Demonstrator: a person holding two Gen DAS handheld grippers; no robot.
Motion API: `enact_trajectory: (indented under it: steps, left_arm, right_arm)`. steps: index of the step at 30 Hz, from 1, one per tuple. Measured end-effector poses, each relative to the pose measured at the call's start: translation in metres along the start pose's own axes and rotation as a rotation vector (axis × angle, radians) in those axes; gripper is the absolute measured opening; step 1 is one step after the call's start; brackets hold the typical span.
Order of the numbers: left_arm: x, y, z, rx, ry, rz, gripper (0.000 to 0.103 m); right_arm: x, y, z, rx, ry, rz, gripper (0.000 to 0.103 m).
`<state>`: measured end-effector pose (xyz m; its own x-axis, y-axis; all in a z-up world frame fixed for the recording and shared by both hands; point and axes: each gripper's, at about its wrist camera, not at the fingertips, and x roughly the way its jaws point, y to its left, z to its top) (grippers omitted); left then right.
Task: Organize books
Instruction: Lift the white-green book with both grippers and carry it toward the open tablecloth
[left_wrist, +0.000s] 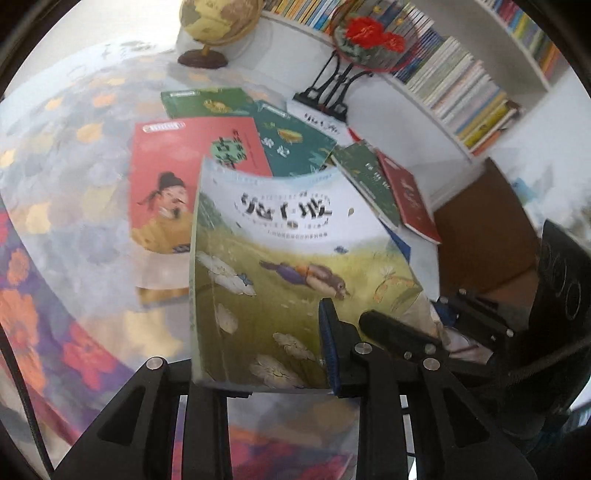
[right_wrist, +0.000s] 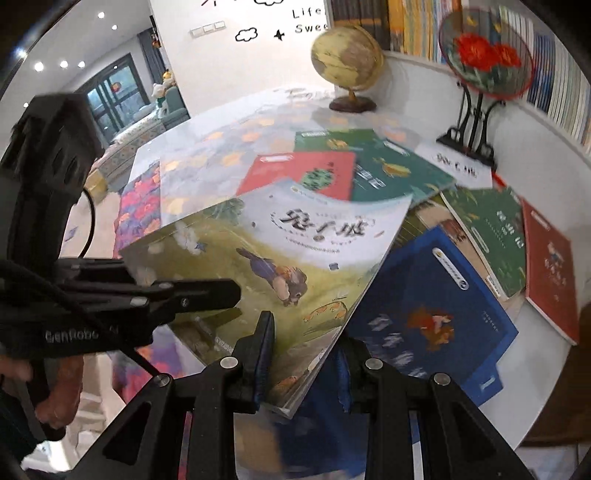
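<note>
A: Both grippers are pinching the rabbit book at its near edge — is that deliberate?

B: I think so. The left gripper is clamping the cover near one corner and the right gripper is biting the same edge further along, so the thin paperback is bowing upward rather than flopping.

A: And it is hanging clear of the table?

B: It is floating above the scattered pile, over the red book and just beside the blue book. Holding it with two hands is probably keeping it level while a spot is being chosen.

A: The bookshelf behind the globe?

B: Possibly — I am only guessing.
</note>
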<state>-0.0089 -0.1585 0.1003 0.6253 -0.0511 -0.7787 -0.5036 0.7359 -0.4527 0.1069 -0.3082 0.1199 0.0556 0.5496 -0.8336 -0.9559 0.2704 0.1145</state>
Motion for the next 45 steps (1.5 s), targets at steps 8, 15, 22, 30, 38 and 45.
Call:
enact_trajectory:
  steps: [8,15,22,30,38,45]
  left_arm:
    - [-0.074,0.060,-0.012,0.085,-0.032,-0.022,0.024]
    - [-0.138,0.120,-0.014,0.035,-0.132,-0.007,0.024]
    - [-0.176,0.173,0.007,0.001,-0.178,0.081,0.024]
    - [-0.177,0.244,0.087,0.033,-0.201,0.061,0.024]
    - [-0.142,0.315,0.187,0.093,-0.113,0.016,0.024]
    - [-0.106,0.353,0.256,0.113,-0.068,-0.029,0.024]
  right_arm:
    - [-0.005,0.105,0.019,0.022,-0.074,-0.091,0.028]
    - [0.003,0.184,0.059,-0.062,-0.120,-0.059,0.028]
    - [0.030,0.239,0.102,-0.102,-0.156,0.009,0.028]
    - [0.083,0.269,0.174,-0.106,-0.212,0.007,0.031]
    - [0.156,0.260,0.265,0.014,-0.195,-0.015,0.031]
    - [0.210,0.255,0.329,0.081,-0.182,-0.084,0.031]
